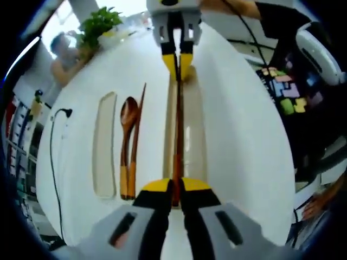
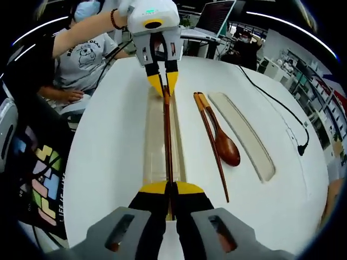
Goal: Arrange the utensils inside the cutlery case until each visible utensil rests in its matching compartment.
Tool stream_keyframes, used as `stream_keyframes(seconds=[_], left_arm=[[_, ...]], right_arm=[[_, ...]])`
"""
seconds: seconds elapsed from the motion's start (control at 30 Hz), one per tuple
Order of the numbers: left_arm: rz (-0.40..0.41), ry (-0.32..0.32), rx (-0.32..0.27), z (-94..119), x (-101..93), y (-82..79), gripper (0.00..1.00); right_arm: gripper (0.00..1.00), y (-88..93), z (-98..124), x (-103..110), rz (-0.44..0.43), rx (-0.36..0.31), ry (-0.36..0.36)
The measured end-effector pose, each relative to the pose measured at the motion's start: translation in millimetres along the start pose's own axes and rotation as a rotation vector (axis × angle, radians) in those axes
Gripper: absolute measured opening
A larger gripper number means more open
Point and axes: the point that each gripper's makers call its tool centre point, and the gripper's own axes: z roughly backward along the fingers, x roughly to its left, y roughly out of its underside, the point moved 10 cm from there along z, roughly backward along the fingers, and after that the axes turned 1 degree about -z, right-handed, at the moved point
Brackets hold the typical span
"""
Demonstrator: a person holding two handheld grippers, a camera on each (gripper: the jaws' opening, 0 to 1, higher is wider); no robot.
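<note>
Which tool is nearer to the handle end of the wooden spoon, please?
Left. The left tool grips the chopstick beside the handle end of the wooden spoon; the right tool holds the chopstick's far end, beyond the spoon's bowl.

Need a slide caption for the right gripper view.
Both claws pinch one chopstick over the case; spoon beside.

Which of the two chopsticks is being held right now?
The chopstick over the case, gripped at both ends by the grippers; the other chopstick lies beside the spoon.
</note>
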Motion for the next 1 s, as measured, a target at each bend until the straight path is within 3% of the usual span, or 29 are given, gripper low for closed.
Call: stream_keyframes(seconds=[0.73,1.0], left_arm=[[-0.009,-0.033,-0.018,-1,0.7,2.0,0.07],[-0.002,-0.054,-0.033,5,0.1,1.5,0.08]], right_arm=[[0.02,3.5,-3,-3,0.027,0.033,-0.006],[0.06,5.1,8,-4,0.006,-0.012,0.014]])
